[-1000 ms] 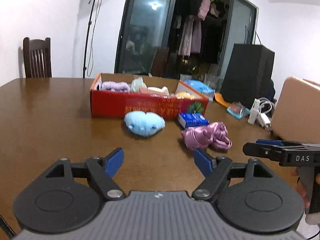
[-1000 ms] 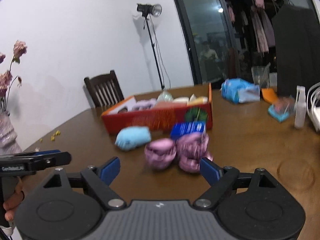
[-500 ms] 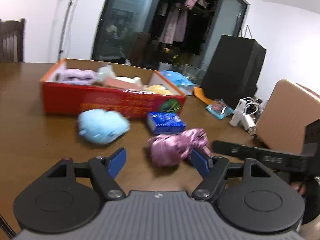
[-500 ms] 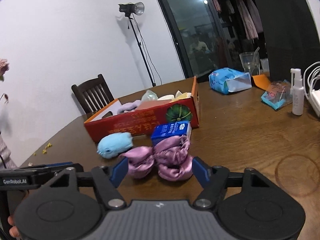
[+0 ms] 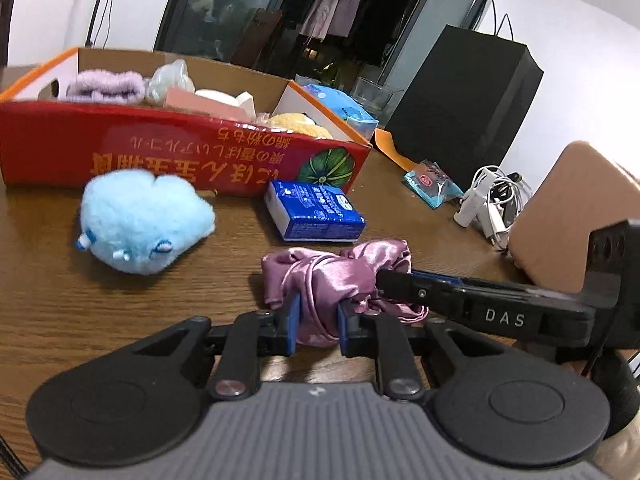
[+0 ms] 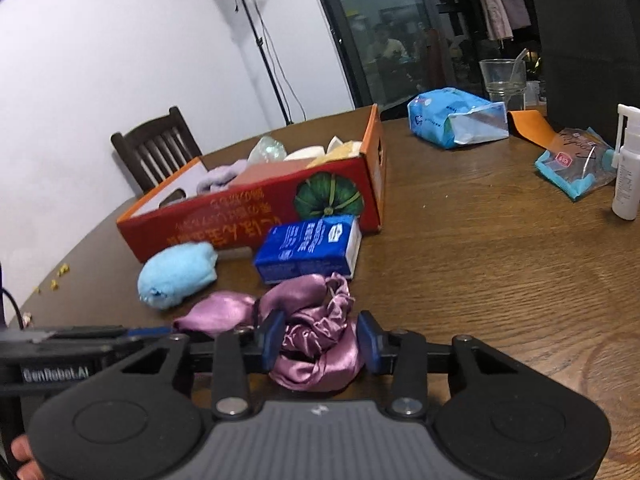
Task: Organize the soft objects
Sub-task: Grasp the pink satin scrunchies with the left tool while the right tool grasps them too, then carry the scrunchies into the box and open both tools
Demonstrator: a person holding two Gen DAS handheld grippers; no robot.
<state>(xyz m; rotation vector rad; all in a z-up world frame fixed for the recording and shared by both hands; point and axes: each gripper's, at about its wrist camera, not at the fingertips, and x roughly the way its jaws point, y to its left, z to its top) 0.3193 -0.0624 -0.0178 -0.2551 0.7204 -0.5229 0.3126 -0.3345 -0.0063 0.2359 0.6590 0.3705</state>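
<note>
Left wrist view, from left to right. A red cardboard box (image 5: 188,152) stands at the back of the wooden counter (image 5: 52,320); it holds a lilac towel roll (image 5: 106,86), a pale plastic bag and several light-coloured soft items. A fluffy blue plush toy (image 5: 144,220) lies on the counter just in front of the box. To its right, a blue tissue pack (image 5: 316,210) rests near the box's front corner. The pink satin cloth (image 5: 336,276), crumpled, lies nearest the camera. The left gripper (image 5: 318,328) has just been closing its jaws, and the blue pads now pinch a fold of the cloth's left portion. The right gripper (image 5: 404,284) enters from the right, its tip at the cloth's right portion. Farther right lie a teal snack packet (image 5: 432,188) and a tangle of white chargers (image 5: 488,204).

Right wrist view, from left to right. The left gripper's finger reaches in from the left edge at the cloth's left lobe. The plush toy, the box and the tissue pack stand behind the cloth. The right gripper's jaws have likewise just been closing and now press on either side of the cloth's bunched right portion, which rests on the counter. A blue wipes packet (image 6: 456,118), a clear cup (image 6: 502,78) and a white spray bottle (image 6: 628,168) occupy the far right.
</note>
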